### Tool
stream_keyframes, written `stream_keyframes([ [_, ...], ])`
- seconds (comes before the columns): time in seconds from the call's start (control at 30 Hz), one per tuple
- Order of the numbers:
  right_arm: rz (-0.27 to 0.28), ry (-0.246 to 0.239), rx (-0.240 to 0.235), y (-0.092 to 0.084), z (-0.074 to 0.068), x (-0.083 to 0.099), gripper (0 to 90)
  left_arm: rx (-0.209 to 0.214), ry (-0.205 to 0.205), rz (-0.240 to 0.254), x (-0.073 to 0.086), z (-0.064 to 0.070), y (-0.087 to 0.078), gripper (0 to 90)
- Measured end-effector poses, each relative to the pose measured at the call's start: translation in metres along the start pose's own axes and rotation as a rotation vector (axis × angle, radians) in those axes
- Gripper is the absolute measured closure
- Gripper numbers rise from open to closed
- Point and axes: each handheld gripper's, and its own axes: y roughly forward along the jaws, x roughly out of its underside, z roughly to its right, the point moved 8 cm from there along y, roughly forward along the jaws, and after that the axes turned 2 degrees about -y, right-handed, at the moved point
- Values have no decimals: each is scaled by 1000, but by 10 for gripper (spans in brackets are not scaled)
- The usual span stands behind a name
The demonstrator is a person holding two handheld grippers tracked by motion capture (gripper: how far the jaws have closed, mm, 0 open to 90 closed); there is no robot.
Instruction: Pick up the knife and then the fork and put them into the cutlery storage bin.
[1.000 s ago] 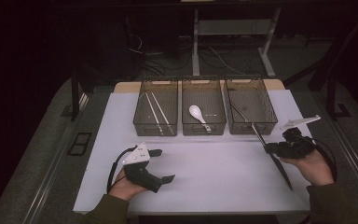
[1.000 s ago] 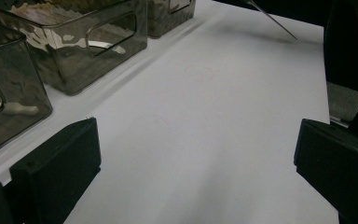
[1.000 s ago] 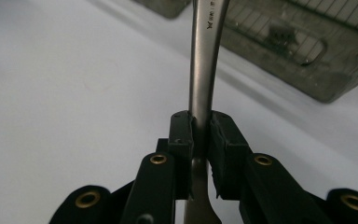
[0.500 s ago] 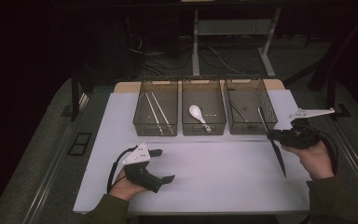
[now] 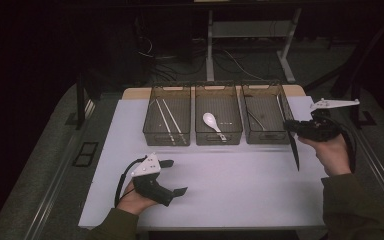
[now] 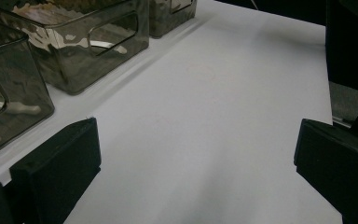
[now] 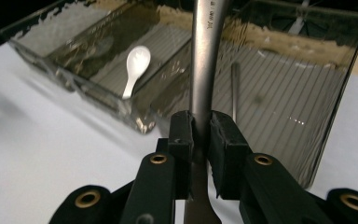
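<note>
Your left gripper (image 5: 172, 176) rests near on the white table (image 5: 240, 190), jaws wide apart with nothing between them. To the right, your right gripper (image 7: 200, 133) is clamped on a metal utensil handle (image 7: 206, 56) — held just beside the near right corner of the right bin (image 5: 265, 134). Farther left, a white spoon (image 5: 212, 121) lies in the middle bin (image 5: 218, 138).

Grippers black: left gripper (image 5: 172, 176) white-topped, looping black cable; right gripper (image 7: 201, 133) brass-coloured rivets, grey plate. Sleeves (image 5: 347, 200) olive.
</note>
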Motion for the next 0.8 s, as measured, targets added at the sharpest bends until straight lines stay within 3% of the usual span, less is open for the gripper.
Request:
stream_keyframes([
  [0.4,8,-46,74,14,18,-49,792,1,-1,1,0,0,0,0],
  [0.8,75,-63,116,28,37,-91,792,3,-1,1,0,0,-1,0],
])
